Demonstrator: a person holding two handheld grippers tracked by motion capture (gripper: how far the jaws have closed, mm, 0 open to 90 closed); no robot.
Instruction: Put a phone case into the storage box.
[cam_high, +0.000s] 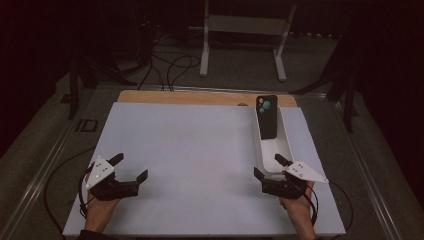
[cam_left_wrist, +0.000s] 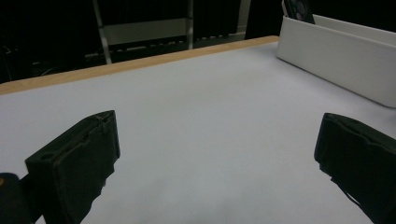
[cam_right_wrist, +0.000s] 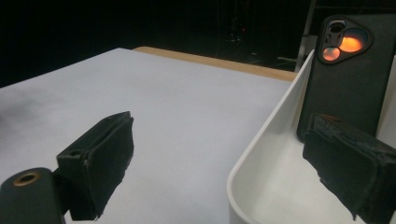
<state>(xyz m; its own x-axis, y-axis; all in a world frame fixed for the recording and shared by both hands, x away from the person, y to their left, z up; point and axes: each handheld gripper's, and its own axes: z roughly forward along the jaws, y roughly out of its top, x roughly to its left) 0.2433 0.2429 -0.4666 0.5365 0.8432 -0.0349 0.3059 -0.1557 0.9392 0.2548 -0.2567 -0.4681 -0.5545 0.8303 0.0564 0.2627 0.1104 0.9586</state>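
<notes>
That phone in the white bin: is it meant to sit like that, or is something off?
The phone leans tilted against the far end of the white bin, back and camera lenses facing out, rather than lying flat. Nothing looks spilled or broken. Both tongs, left and right, are open.

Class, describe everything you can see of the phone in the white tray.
The phone is dark and slim, in what looks like a matte case, its back facing the person. A rounded camera block with lenses sits near its top. It stands tilted, leaning at the far end of the long white tray. No gripper touches it.
</notes>
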